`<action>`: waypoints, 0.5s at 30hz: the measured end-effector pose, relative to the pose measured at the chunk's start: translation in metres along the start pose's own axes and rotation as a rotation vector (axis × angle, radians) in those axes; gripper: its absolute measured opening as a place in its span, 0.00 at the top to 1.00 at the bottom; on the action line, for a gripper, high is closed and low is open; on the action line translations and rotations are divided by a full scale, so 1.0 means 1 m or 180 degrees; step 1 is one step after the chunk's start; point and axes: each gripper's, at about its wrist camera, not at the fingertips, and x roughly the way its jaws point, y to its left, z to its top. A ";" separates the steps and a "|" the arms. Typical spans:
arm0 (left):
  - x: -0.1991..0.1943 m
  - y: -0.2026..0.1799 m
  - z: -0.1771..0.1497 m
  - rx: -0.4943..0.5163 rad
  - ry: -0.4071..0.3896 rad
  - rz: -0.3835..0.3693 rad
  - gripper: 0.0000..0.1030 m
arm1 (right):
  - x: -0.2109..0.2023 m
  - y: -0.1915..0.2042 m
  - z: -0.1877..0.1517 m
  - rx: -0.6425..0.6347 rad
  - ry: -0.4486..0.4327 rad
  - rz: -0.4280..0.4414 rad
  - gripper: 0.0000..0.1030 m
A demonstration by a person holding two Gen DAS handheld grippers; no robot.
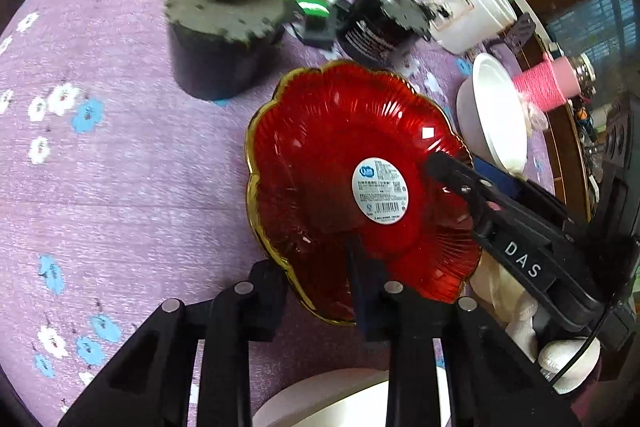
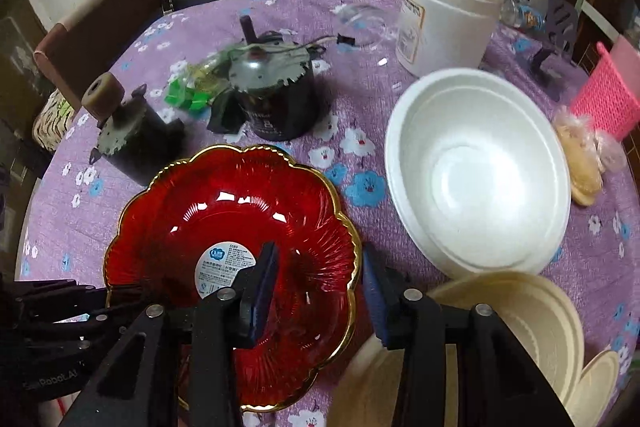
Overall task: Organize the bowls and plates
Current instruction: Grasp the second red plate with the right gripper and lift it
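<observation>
a: where's the red plate (image 2: 224,227) right now?

b: on the tabletop (image 1: 120,167), on the purple flowered cloth, with its near rim between my left jaws and its right rim between my right ones. i've got both grippers on the same plate.

a: are the jaws shut on it?

b: my left gripper (image 1: 320,291) is pinched onto the gold rim; one pad sits outside the edge and the other inside over the red glass, with only the rim between them. my right gripper (image 2: 320,287) straddles the opposite rim, one pad inside the plate near the label and the other outside. the gap there looks wider than the rim, so i'd call those jaws apart, not yet pressing.

a: so which step is this?

b: taking hold of the plate, i judge, before it goes onto a stack. the white foam bowl (image 2: 476,179) stands just beside it on the right, and a cream bowl (image 2: 516,319) sits nearer me, partly under my right gripper.

a: what does the next move need?

b: bring the right jaws together on the rim, then lift evenly with both hands. the glass looks slick and scalloped, so a lopsided lift could let it twist out. i'd also keep clear of the motor (image 2: 276,91) behind it.
</observation>
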 end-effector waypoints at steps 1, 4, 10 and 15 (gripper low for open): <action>-0.003 0.002 0.000 -0.0019 -0.0028 -0.0009 0.75 | -0.002 -0.001 -0.001 0.0024 -0.0040 0.0012 0.72; -0.019 0.011 -0.003 -0.0085 -0.0151 -0.0074 0.75 | -0.014 -0.003 -0.003 0.0116 -0.0134 0.0186 0.87; -0.066 0.011 -0.020 -0.0058 -0.0468 -0.0040 0.75 | -0.055 0.018 -0.010 0.0086 -0.0469 0.0268 0.88; -0.122 0.015 -0.060 -0.0003 -0.0739 0.0042 0.75 | -0.097 0.041 -0.031 0.0023 -0.0674 0.0435 0.88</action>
